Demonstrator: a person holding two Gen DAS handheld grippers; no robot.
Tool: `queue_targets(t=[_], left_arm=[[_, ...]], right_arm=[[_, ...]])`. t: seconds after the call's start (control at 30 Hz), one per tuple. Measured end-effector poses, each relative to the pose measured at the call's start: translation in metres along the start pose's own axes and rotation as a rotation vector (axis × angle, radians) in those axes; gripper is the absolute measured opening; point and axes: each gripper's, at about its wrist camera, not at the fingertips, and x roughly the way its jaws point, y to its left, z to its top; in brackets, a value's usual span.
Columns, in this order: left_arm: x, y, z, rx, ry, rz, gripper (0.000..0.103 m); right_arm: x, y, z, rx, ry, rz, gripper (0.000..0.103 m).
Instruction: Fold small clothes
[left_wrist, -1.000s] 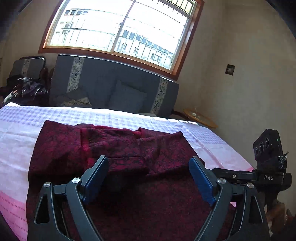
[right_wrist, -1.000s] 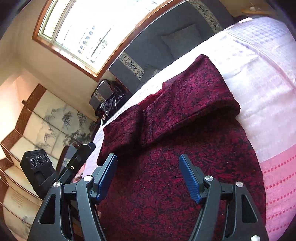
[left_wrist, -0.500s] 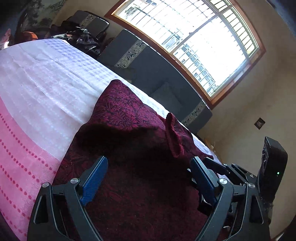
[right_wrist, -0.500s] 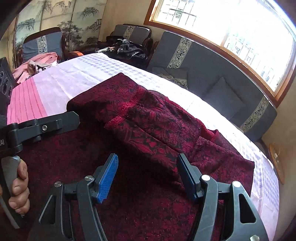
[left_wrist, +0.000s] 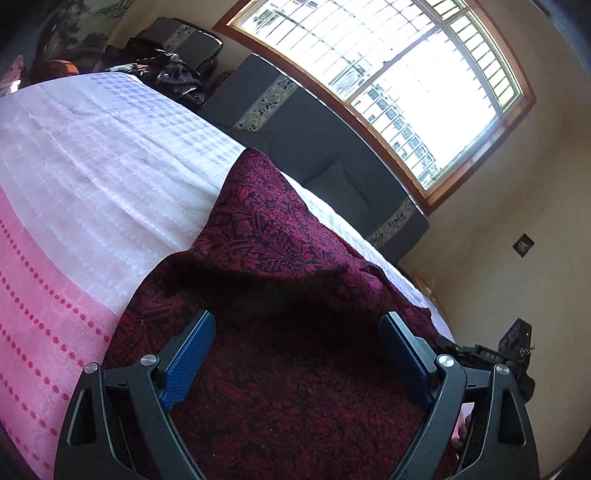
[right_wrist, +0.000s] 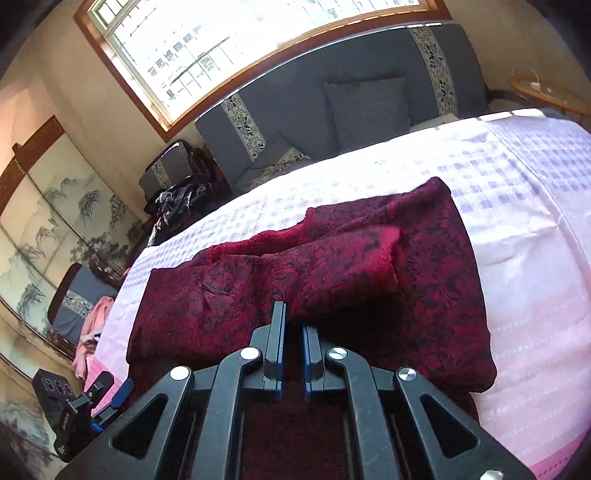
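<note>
Dark red patterned garment (right_wrist: 332, 280): spread on the pink-and-white bedcover (right_wrist: 535, 229), sleeves folded across its body, lying ahead of and beneath both sets of jaws. Right gripper (right_wrist: 293, 332): wide apart half a second ago, jaws now nearly together, pinching the garment's near edge. Left gripper (left_wrist: 295, 354): jaws unchanged, spread wide over the cloth, holding nothing. Containers: none visible.

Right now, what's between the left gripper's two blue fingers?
Only the dark red floral garment. In the left wrist view, the left gripper is wide open above it, gripping nothing, and the cloth fills the gap between the pads.
</note>
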Motion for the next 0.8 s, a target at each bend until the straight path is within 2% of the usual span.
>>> queue_targets(t=[0.17, 0.2, 0.23, 0.3, 0.33, 0.37, 0.43, 0.47, 0.53, 0.6, 0.67, 0.8], left_arm=[[0.001, -0.002, 0.0, 0.003, 0.004, 0.011, 0.09], [0.002, -0.003, 0.0, 0.004, 0.005, 0.013, 0.09], [0.002, -0.003, 0.0, 0.005, 0.006, 0.015, 0.09], [0.002, -0.004, 0.0, 0.006, 0.008, 0.017, 0.09], [0.003, -0.005, 0.0, 0.006, 0.008, 0.018, 0.09], [0.003, -0.005, 0.0, 0.006, 0.008, 0.018, 0.09], [0.003, -0.005, 0.0, 0.005, 0.008, 0.017, 0.09], [0.003, -0.005, 0.0, 0.005, 0.007, 0.017, 0.09], [0.003, -0.005, 0.0, 0.006, 0.008, 0.017, 0.09], [0.003, -0.006, 0.0, 0.007, 0.01, 0.019, 0.091], [0.005, -0.007, 0.0, 0.009, 0.012, 0.022, 0.091], [0.006, -0.007, -0.001, 0.012, 0.016, 0.029, 0.091]], right_arm=[[0.01, -0.052, -0.018, 0.217, 0.044, 0.14, 0.018], [0.01, -0.059, -0.02, 0.253, 0.035, 0.178, 0.023], [0.009, -0.064, -0.021, 0.287, 0.023, 0.205, 0.037], [0.006, -0.076, -0.02, 0.366, -0.001, 0.268, 0.051], [0.005, -0.079, -0.018, 0.391, -0.013, 0.283, 0.051], [0.005, -0.079, -0.016, 0.391, -0.019, 0.261, 0.049], [0.008, -0.076, -0.01, 0.359, -0.002, 0.169, 0.008], [0.011, -0.075, -0.007, 0.346, 0.022, 0.138, 0.009], [0.01, -0.07, -0.001, 0.302, 0.014, 0.114, 0.008], [-0.002, -0.06, 0.006, 0.229, -0.039, 0.074, 0.008], [-0.015, -0.064, 0.01, 0.206, -0.084, 0.082, 0.008], [-0.002, -0.068, 0.001, 0.157, -0.03, 0.01, 0.008]])
